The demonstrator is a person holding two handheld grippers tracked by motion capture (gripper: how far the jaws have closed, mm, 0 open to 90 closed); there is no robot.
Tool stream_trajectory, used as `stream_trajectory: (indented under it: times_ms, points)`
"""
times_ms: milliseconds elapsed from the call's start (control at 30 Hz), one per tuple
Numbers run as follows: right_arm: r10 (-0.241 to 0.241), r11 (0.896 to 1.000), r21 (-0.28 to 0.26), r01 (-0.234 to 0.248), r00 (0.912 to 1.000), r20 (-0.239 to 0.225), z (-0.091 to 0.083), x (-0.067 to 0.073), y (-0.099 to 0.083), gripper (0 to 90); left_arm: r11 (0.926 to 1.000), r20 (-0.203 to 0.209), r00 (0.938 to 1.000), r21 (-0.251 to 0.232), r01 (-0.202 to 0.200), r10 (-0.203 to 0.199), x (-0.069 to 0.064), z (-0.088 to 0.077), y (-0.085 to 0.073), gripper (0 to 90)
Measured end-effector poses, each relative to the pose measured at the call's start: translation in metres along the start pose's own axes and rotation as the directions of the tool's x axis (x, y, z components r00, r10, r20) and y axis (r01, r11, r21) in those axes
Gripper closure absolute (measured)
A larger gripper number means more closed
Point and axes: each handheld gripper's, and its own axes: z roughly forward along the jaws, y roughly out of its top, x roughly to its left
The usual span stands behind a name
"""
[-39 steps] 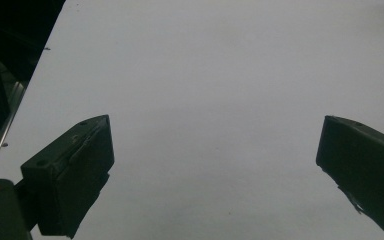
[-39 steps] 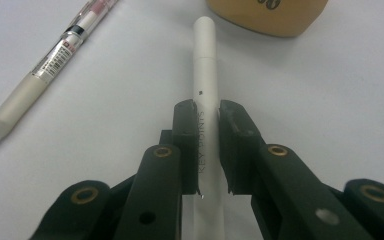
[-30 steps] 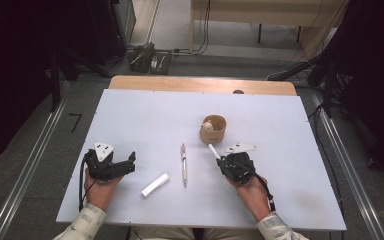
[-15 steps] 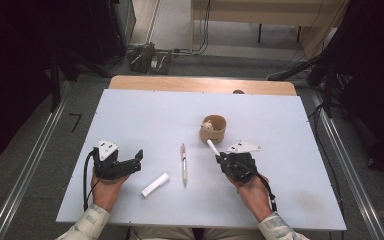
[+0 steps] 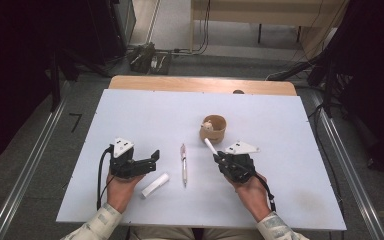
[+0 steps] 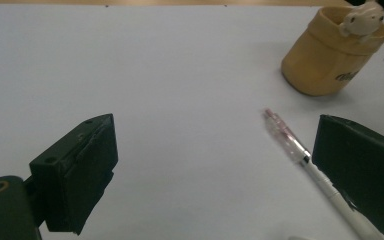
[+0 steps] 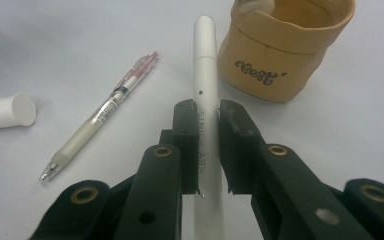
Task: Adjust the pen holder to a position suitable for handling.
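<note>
On the white worktop (image 5: 130, 120), the left claw (image 5: 152, 157) hovers with its jaws spread wide and nothing between them — a white cap (image 5: 155, 184) lies just beside it. Near the middle rests a clear pen (image 5: 183, 164). The right claw (image 5: 219, 158) pinches a white pen (image 7: 206, 90), its tip close to the tan cup (image 5: 213, 128).

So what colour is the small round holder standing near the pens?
Tan-yellow fabric-like holder with dark script lettering, clearest in the right gripper view.
</note>
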Motion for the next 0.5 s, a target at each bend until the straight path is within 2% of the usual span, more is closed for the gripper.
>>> stream_trajectory:
  times_ms: [200, 267, 400, 500]
  points:
    - [-0.006, 1.000, -0.010, 0.006, 1.0000, -0.002, -0.001, -0.001, 0.000, 76.2, 0.9998, 0.053, 0.9984, 0.010, 0.016, -0.017, -0.016, 0.011, 0.004, 6.8]
    - [-0.007, 1.000, -0.018, 0.007, 1.0000, -0.002, -0.002, -0.001, 0.000, 76.3, 0.9994, 0.078, 0.9964, 0.013, 0.034, -0.034, -0.022, 0.015, 0.006, 7.0]
    - [-0.008, 1.000, -0.024, 0.008, 1.0000, -0.004, -0.002, -0.001, 0.000, 76.2, 0.9993, 0.107, 0.9936, 0.015, 0.034, -0.035, -0.032, 0.021, 0.009, 7.8]
    - [-0.013, 1.000, -0.028, 0.013, 0.9999, -0.003, -0.003, -0.002, 0.000, 76.2, 0.9988, 0.137, 0.9894, 0.015, 0.046, -0.048, -0.040, 0.026, 0.012, 9.2]
